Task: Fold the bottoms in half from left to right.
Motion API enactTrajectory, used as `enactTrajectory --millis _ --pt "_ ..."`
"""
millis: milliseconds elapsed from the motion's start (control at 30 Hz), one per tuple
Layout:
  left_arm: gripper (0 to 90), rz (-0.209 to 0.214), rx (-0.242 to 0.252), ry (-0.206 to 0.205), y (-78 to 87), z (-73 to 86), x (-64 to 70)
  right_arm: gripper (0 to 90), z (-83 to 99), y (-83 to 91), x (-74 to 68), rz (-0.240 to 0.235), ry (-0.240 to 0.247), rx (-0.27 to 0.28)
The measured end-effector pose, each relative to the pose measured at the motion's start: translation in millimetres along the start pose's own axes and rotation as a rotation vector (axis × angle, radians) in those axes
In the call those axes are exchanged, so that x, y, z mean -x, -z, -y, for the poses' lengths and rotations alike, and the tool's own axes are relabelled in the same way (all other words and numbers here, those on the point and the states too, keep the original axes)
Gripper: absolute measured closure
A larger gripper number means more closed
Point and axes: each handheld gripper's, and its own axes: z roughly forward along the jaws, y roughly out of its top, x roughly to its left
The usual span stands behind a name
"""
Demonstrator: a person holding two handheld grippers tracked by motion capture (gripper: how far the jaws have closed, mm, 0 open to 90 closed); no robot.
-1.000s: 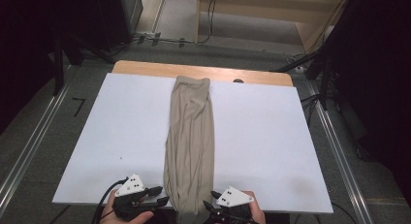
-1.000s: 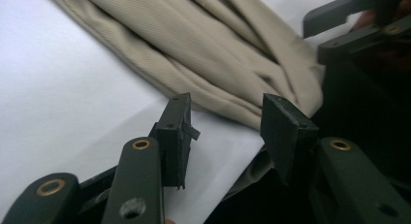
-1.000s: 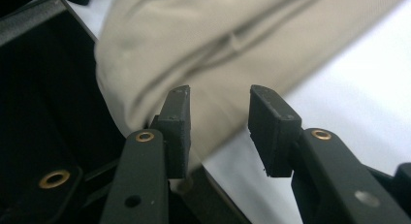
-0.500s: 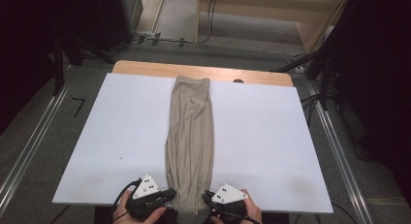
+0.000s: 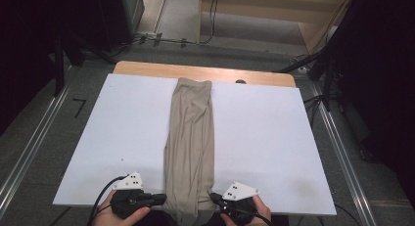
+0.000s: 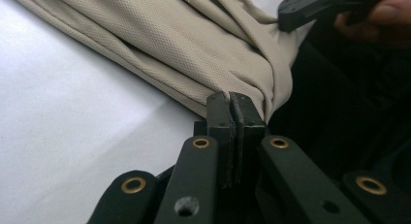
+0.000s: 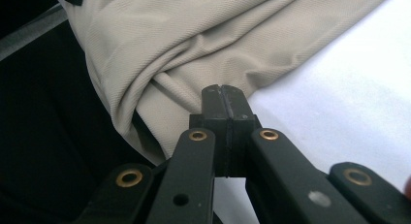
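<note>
Since 1 s ago both hand-held grippers are closer to the cloth's near end. Left hand-held gripper (image 5: 163, 198) moves right, now w/ tips at the beige cloth (image 5: 190, 138) edge, jaws pressed together at its fold. Right hand-held gripper (image 5: 214, 196) slides left/down, jaws together at the opposite edge. Cloth's bottom hem looks a bit more bunched betw. them.

White tabletop (image 5: 274, 138), grey carpet floor (image 5: 29, 138), cables (image 5: 210, 11)

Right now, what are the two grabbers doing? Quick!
Left gripper: jaws shut, at the near left edge of the beige cloth; a pinch cannot be told.
Right gripper: jaws shut at the cloth's near right edge; grip cannot be told.
</note>
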Motion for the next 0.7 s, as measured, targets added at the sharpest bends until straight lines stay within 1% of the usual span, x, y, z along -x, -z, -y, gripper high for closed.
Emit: enactTrajectory --millis 33,133,167,200,233,267,300,333,367,400,433,467,500,533,567,600,633,667,700 --pt "88.1 -0.006 0.001 -0.002 0.7 -0.1 -0.9 88.6 -0.1 -1.2 0.2 0.002 0.007 -0.003" --pt "87.6 -0.008 0.002 -0.004 1.4 -0.3 -2.0 88.5 -0.7 -2.7 1.0 0.002 0.000 -0.005" --pt "87.1 -0.021 -0.005 -0.011 0.5 0.1 -1.1 87.8 -0.7 -3.7 1.7 -0.006 -0.002 -0.014" --pt "86.4 -0.036 -0.013 -0.019 0.3 0.4 -0.6 86.6 -0.3 -5.5 2.3 -0.017 -0.003 -0.035" --pt "84.5 -0.064 -0.017 -0.024 0.4 1.0 0.0 83.6 0.3 -5.3 2.8 -0.024 -0.003 -0.030" --pt "76.7 -0.085 -0.005 -0.019 1.3 1.6 -0.2 78.9 0.0 -4.5 3.7 -0.037 0.004 -0.038" --pt "68.9 -0.096 0.017 -0.019 3.8 1.7 -0.5 74.1 -0.8 -3.5 3.4 -0.041 0.015 -0.047" --pt "63.2 -0.093 0.048 -0.018 7.6 1.3 -0.2 67.4 -1.4 -1.8 1.8 -0.017 0.020 -0.055" --pt "61.6 -0.071 0.088 -0.025 11.4 0.3 1.9 66.6 -1.6 0.1 0.2 0.029 0.027 -0.056" --pt "61.3 -0.048 0.120 -0.040 13.8 -1.3 5.3 66.6 -1.6 2.5 -1.1 0.039 0.031 -0.036" --pt "62.1 -0.026 0.138 -0.058 13.4 -2.9 9.7 67.5 -2.3 5.1 -2.9 0.019 0.030 -0.003" --pt "66.0 -0.006 0.138 -0.076 10.3 -4.4 14.6 71.7 -4.3 6.7 -5.7 -0.012 0.023 0.031" --pt "72.1 0.003 0.120 -0.094 4.5 -5.7 19.5 76.7 -7.0 6.9 -10.3 -0.043 0.025 0.054" --pt "77.8 0.010 0.091 -0.104 -3.3 -6.5 24.2 81.1 -10.1 5.1 -16.8 -0.062 0.038 0.072" --pt "82.2 0.002 0.049 -0.107 -12.0 -7.0 27.5 85.5 -13.5 1.0 -24.8 -0.080 0.055 0.081" --pt "85.1 -0.008 0.020 -0.101 -18.3 -6.9 29.1 87.7 -17.3 -4.5 -33.4 -0.084 0.083 0.073" --pt "87.0 -0.010 -0.018 -0.090 -27.2 -6.1 29.1 88.1 -19.9 -9.4 -39.8 -0.081 0.097 0.067" --pt "89.1 -0.019 -0.044 -0.073 -32.1 -5.0 27.6 88.1 -23.6 -18.0 -48.0 -0.070 0.113 0.055" --pt "90.0 -0.006 -0.037 -0.053 -33.4 -3.5 24.7 88.1 -25.4 -25.4 -51.7 -0.071 0.122 0.043"
